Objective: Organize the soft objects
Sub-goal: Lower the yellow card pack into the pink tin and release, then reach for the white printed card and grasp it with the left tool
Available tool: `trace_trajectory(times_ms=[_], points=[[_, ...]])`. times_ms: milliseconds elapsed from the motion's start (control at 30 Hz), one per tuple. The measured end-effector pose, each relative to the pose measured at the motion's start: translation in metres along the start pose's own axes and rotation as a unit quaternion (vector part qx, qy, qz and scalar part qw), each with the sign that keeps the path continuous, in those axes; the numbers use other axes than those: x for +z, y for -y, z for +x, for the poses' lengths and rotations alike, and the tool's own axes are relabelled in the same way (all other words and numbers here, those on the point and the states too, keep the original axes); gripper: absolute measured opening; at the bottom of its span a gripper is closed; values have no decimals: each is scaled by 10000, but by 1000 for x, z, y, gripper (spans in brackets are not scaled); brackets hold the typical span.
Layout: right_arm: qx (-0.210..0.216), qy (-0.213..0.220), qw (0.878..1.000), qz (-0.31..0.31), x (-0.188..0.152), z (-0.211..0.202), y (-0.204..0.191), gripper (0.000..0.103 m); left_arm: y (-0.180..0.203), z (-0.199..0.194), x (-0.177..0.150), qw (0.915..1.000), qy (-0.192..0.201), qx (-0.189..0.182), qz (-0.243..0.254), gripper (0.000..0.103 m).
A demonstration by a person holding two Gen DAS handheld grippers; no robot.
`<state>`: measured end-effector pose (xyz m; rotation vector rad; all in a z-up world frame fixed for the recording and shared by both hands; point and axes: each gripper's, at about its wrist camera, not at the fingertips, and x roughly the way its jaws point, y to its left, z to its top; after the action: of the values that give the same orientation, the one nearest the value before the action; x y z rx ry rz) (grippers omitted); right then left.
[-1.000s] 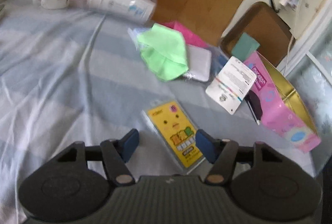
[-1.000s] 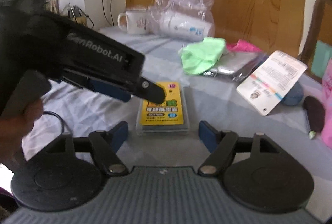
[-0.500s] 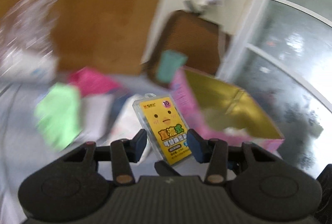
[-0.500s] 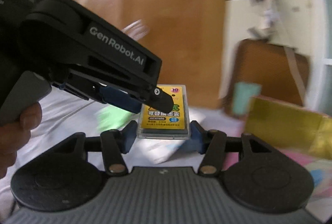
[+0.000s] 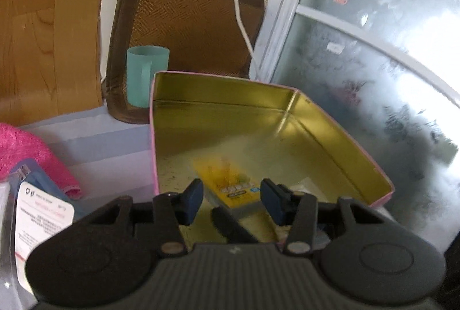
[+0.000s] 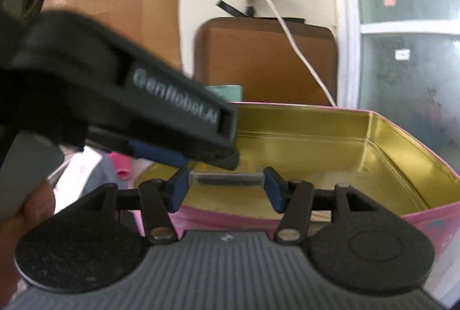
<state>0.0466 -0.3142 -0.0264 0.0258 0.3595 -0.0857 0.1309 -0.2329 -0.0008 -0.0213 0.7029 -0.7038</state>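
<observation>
Yellow flat plastic packet [image 5: 230, 186] over gold-lined pink tin [image 5: 339, 143]: left tongs [image 5: 231, 199] released, right tongs [image 6: 225, 189] clenched edgewise; slackening risks a tilted drop.

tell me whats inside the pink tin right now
Inside the pink tin: the yellow pack, blurred, between the left gripper fingers, plus a pale patch at the near right. The gripper bodies cover the tin's near floor, so anything there is hidden.

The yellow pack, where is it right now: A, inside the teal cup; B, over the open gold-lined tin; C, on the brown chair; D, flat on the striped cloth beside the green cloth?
B: the yellow pack shows against the gold inside of the pink tin, between the tools.
</observation>
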Motion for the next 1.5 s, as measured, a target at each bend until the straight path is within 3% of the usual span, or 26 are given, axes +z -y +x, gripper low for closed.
trace_trajectory(times_ms=[100, 233, 300, 400, 500, 633, 733, 800, 900, 933, 1000, 1033, 1067, 1100, 1233, 1400, 1467, 1500], points=[[90, 77, 9999, 98, 1, -5, 4, 60, -4, -10, -4, 9999, 102, -21, -51, 46], [277, 322, 9987, 267, 1, -25, -1, 59, -31, -59, -22, 9982, 560, -75, -180, 53], [457, 403, 9977, 280, 2, -34, -11, 52, -53, -84, -35, 9968, 745, 56, -301, 54], [939, 327, 9950, 64, 3, -38, -37, 51, -86, -119, -58, 9936, 866, 538, -493, 54], [1357, 86, 9902, -307, -2, -32, -72, 51, -120, -145, -85, 9859, 877, 1252, -686, 54], [1499, -247, 9877, -370, 2, -9, -102, 52, -161, -157, -116, 9768, 727, 1616, -1205, 54], [1440, -435, 9881, -324, 17, 17, -111, 58, -178, -158, -132, 9735, 687, 1682, -1386, 54], [1341, -516, 9887, -418, 27, 35, -117, 74, -180, -156, -141, 9735, 700, 1723, -1334, 55], [1293, -797, 9876, -402, 38, 63, -120, 73, -176, -163, -142, 9743, 990, 1611, -1224, 59], [1362, -950, 9856, -327, 36, 69, -118, 71, -176, -164, -141, 9745, 1015, 1567, -1242, 59], [1603, -1277, 9787, -109, 38, 81, -114, 32, -179, -166, -142, 9737, 1076, 1492, -1347, 59], [1713, -1362, 9757, 75, 38, 81, -111, 28, -182, -168, -143, 9723, 1110, 1456, -1450, 59], [1807, -1313, 9746, 173, 39, 74, -109, 17, -185, -170, -145, 9711, 1138, 1414, -1553, 59], [1910, -1191, 9743, 129, 40, 64, -110, 14, -189, -172, -147, 9694, 1171, 1369, -1671, 59], [2176, -522, 9712, -819, 38, 7, -134, 12, -206, -180, -151, 9593, 1282, 1172, -2227, 61], [2749, 185, 9408, -1977, 16, -68, -154, 17, -223, -187, -158, 9435, 1439, 1021, -2804, 61], [3239, 104, 9231, -2072, 7, -88, -158, 18, -229, -189, -161, 9383, 1475, 969, -2975, 61], [3481, -15, 9136, -2102, 3, -96, -160, 23, -231, -190, -161, 9366, 1475, 967, -3027, 61]])
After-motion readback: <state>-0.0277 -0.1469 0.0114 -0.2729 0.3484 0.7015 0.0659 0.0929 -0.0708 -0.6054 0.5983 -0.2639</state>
